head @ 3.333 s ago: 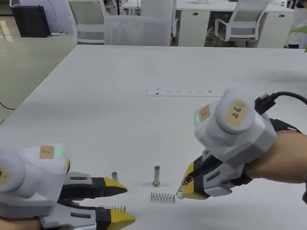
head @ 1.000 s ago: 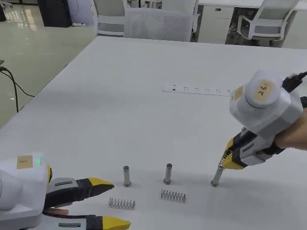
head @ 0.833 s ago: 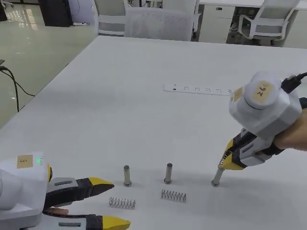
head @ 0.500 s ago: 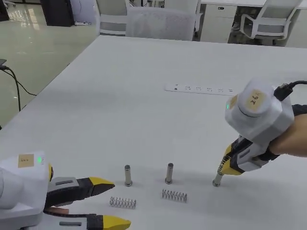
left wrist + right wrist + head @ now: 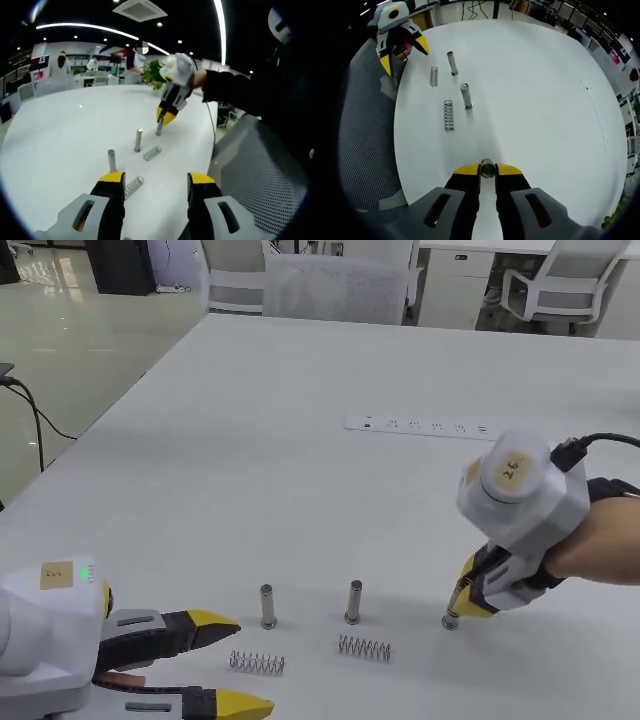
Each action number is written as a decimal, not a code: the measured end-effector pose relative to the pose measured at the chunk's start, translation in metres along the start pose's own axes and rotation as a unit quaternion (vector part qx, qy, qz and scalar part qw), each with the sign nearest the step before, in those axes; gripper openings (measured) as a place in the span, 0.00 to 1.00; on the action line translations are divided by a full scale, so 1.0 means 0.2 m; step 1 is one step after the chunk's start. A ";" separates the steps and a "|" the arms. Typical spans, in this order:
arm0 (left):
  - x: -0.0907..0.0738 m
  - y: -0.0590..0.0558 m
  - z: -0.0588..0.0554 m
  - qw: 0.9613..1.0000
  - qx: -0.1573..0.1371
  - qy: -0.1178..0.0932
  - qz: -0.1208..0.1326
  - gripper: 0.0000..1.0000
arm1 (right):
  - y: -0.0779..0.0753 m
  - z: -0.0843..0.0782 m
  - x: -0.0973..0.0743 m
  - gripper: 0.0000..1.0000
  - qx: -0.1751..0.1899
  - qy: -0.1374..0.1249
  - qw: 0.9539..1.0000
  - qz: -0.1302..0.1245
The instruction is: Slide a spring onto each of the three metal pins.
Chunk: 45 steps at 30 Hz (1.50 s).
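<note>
Head view down over table (image 5: 300,420), gripper views low, facing each other, sharing middle pin (image 5: 354,601)

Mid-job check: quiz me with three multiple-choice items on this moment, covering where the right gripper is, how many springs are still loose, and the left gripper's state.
1. Where is the right gripper?
A. at the right-hand pin
B. over the power strip
C. off the bench's edge

2. How many loose springs lie on the table?
A. none
B. two
C. four

3. How do the left gripper jaws stand?
A. shut on a pin
B. shut on a cable
C. open, holding nothing

Answers:
1 A: its yellow tips, closed on the held spring, sit at that pin.
2 B: a second spring lies flat further left, both in front of the pins.
3 C: its tips stand wide apart with bare table between them.
</note>
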<state>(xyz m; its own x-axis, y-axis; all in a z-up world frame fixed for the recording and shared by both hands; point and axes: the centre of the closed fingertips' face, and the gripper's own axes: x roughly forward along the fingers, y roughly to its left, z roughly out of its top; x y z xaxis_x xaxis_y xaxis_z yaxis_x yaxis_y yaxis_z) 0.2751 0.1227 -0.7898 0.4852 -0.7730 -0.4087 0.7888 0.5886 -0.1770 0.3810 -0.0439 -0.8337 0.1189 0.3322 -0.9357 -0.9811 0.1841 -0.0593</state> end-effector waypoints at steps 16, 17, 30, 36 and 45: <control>0.00 0.00 0.00 1.000 0.001 0.001 -0.001 0.44 | 0.01 -0.04 0.05 0.08 0.006 0.009 1.000 0.005; 0.01 0.00 0.00 1.000 0.001 0.001 -0.001 0.44 | 0.01 -0.05 0.06 0.08 0.006 0.010 1.000 0.006; 0.01 -0.01 0.00 1.000 0.002 0.000 -0.003 0.44 | 0.01 -0.04 0.05 0.12 0.007 0.004 1.000 0.000; 0.01 -0.01 0.01 1.000 0.003 -0.001 -0.004 0.44 | 0.00 -0.02 0.02 0.16 0.001 0.000 1.000 -0.009; 0.01 -0.01 0.01 1.000 0.006 -0.001 -0.005 0.43 | 0.02 0.03 -0.04 0.17 -0.009 -0.010 1.000 -0.020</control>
<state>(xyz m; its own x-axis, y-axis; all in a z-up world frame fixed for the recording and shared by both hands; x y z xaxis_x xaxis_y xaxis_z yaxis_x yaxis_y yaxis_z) 0.2743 0.1196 -0.7890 0.4772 -0.7796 -0.4056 0.7983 0.5775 -0.1708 0.3771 -0.0393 -0.8250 0.1604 0.3432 -0.9255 -0.9782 0.1805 -0.1026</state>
